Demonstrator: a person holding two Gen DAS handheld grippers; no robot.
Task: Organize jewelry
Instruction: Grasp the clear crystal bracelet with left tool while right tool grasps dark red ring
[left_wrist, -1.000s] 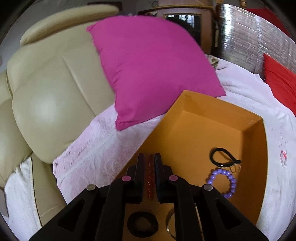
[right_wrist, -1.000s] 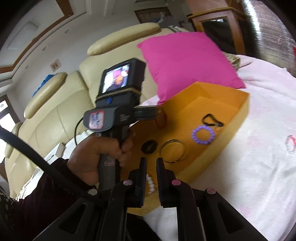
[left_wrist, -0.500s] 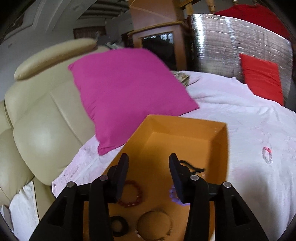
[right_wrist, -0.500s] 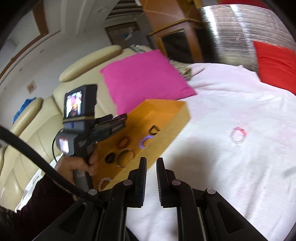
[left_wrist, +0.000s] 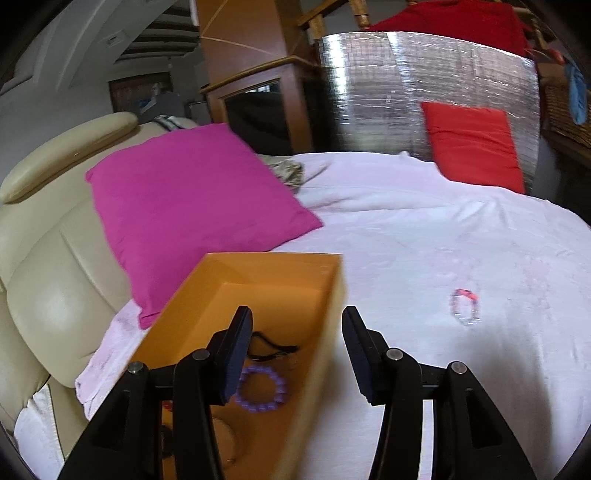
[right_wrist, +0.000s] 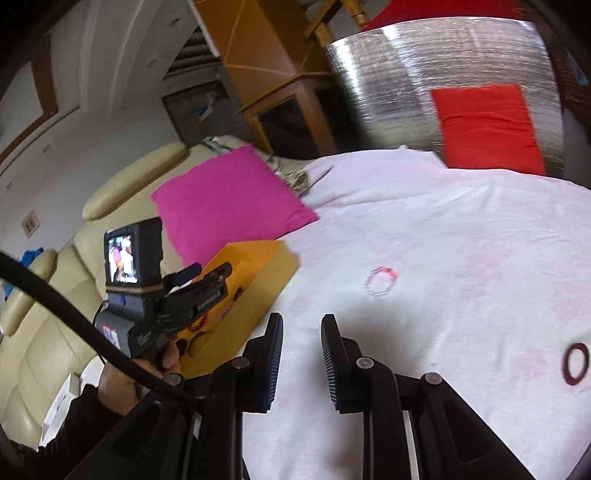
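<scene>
An orange box (left_wrist: 255, 266) lies on a pale pink sheet and holds a purple bead bracelet (left_wrist: 263, 388), a black cord loop (left_wrist: 273, 349) and other rings partly hidden by my fingers. My left gripper (left_wrist: 297, 354) is open and empty above the box's right wall. A pink and silver bracelet (left_wrist: 464, 306) lies on the sheet to the right; it also shows in the right wrist view (right_wrist: 381, 281). A dark red ring (right_wrist: 575, 362) lies at the far right. My right gripper (right_wrist: 301, 362) is open, empty, above the sheet, right of the box (right_wrist: 266, 280).
A magenta cushion (left_wrist: 192, 210) leans on a cream sofa (left_wrist: 48, 266) behind the box. A red cushion (left_wrist: 472, 144) rests against a silver panel (left_wrist: 406, 92) at the back. The sheet (left_wrist: 443, 240) spreads wide to the right.
My left gripper opened, let a red bead bracelet drop into the box, and swung right. My right gripper swung right over the sheet and opened from shut.
</scene>
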